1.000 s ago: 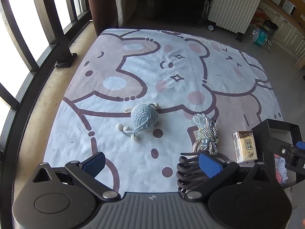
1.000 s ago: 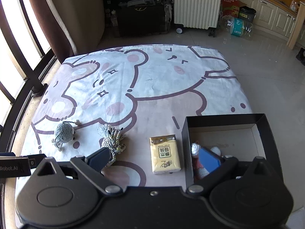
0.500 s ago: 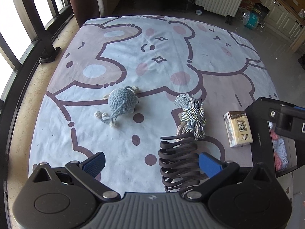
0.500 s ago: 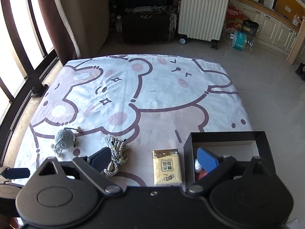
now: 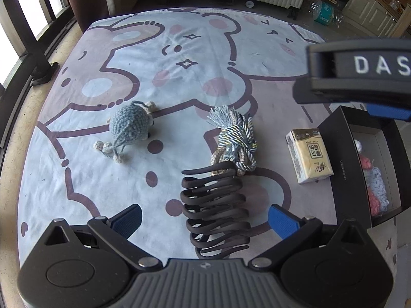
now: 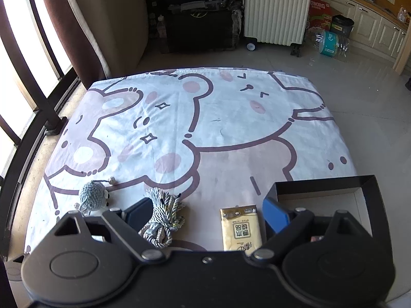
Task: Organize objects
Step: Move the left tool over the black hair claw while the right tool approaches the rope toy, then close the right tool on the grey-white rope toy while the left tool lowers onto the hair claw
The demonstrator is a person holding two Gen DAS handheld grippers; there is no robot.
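On the bear-print sheet (image 5: 179,51) lie a blue crocheted mouse (image 5: 128,125), a knotted rope toy (image 5: 235,138), a yellow tissue pack (image 5: 309,154) and a black claw hair clip (image 5: 215,210). My left gripper (image 5: 204,220) is open, its fingers either side of the hair clip. A black box (image 5: 341,169) at the right holds pink and white items. My right gripper (image 6: 208,214) is open and empty, above the rope toy (image 6: 163,215) and tissue pack (image 6: 241,228), left of the box (image 6: 370,192). The mouse shows in the right wrist view (image 6: 92,196) too.
The right gripper's body (image 5: 359,74) hangs above the box in the left wrist view. A window railing (image 6: 30,118) runs along the left. A white suitcase (image 6: 277,12), dark furniture (image 6: 200,28) and cabinets (image 6: 372,28) stand beyond the sheet on the tiled floor.
My left gripper has moved right and forward, so the hair clip now sits between its fingers. My right gripper has pulled up and back from the box, toward the left.
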